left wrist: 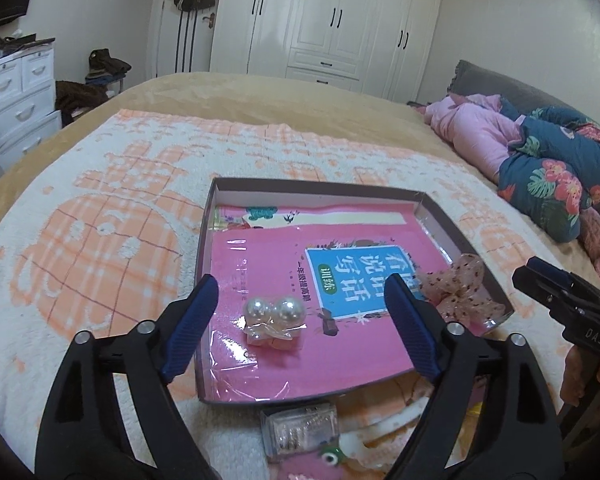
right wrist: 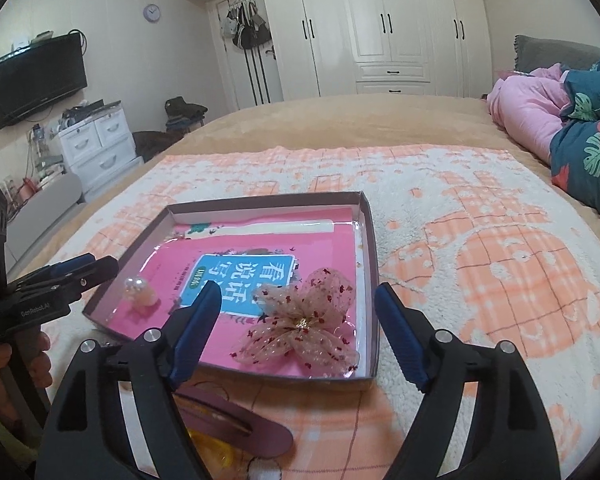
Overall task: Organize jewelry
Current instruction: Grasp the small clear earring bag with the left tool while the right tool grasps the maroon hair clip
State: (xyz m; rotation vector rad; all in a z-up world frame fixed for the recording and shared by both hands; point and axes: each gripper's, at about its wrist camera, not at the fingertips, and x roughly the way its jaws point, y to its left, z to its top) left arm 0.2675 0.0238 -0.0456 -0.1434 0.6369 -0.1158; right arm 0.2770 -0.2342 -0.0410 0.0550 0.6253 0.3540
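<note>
The left tool (left wrist: 300,292) gapes wide over the pearl earrings (left wrist: 274,318), gripping nothing. The right tool (right wrist: 298,300) stands equally wide and empty above the flower hair clip (right wrist: 300,324) in the tray (right wrist: 370,248).

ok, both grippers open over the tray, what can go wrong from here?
1. The pearl earrings lie loose on glossy film; they may roll if the tray is bumped.
2. The mesh bow is soft and could snag on the right gripper.
3. The clear box sits under the left gripper, easy to knock.
</note>
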